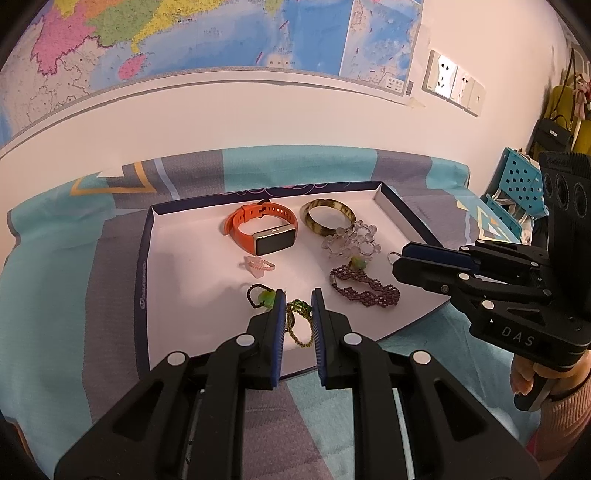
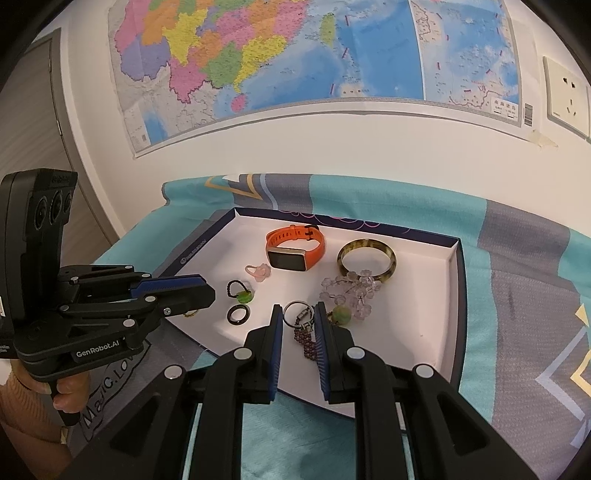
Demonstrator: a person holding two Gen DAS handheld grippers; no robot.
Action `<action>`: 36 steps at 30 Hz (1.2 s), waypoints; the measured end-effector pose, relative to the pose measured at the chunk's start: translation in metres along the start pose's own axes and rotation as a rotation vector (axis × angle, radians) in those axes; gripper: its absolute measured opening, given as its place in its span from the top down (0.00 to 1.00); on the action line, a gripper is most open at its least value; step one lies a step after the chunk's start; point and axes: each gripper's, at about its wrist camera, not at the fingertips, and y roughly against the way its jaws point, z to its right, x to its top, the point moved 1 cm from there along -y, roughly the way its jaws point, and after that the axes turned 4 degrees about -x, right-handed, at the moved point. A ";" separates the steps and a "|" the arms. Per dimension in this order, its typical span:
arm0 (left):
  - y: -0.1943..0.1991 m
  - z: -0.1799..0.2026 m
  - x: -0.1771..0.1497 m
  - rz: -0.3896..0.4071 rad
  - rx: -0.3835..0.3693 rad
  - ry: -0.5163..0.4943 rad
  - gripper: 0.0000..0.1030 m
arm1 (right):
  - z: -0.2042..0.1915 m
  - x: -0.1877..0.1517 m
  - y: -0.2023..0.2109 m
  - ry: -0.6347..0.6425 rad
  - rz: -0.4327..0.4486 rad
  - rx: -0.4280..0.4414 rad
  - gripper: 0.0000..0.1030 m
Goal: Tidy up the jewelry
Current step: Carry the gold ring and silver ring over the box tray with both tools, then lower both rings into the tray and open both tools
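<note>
While both grippers hang above the near edge of the tray, the left gripper has its jaws drawn almost together with nothing pinched between them. A braided green cord lies on the tray floor beneath the gap. The right gripper is closed on a metal ring, which spans the narrow gap at the pad tips.

From the left wrist, the right gripper sits at 3 o'clock and points toward 9 o'clock.

Tray contents, left wrist view, taken from the tray centre:
- orange watch, 12 o'clock, strap loop standing on edge, face toward 6 o'clock;
- mottled bangle, 1 o'clock, lying flat;
- clear bead bracelet, 2 o'clock, touching the bangle;
- purple beaded bracelet, 4 o'clock, long axis running 10 to 4 o'clock;
- pink ring, near the centre;
- green bead on dark cord, 7 o'clock.

A black ring shows in the right wrist view only.

The tray rests on a teal and grey bedspread set against a white wall carrying a map and sockets. The white tray floor at 9 o'clock is bare. Low walls bound all four sides of the tray.
</note>
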 end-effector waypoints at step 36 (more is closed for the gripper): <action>-0.013 -0.003 0.001 -0.033 0.008 0.013 0.86 | 0.003 0.004 -0.013 0.001 -0.028 0.008 0.85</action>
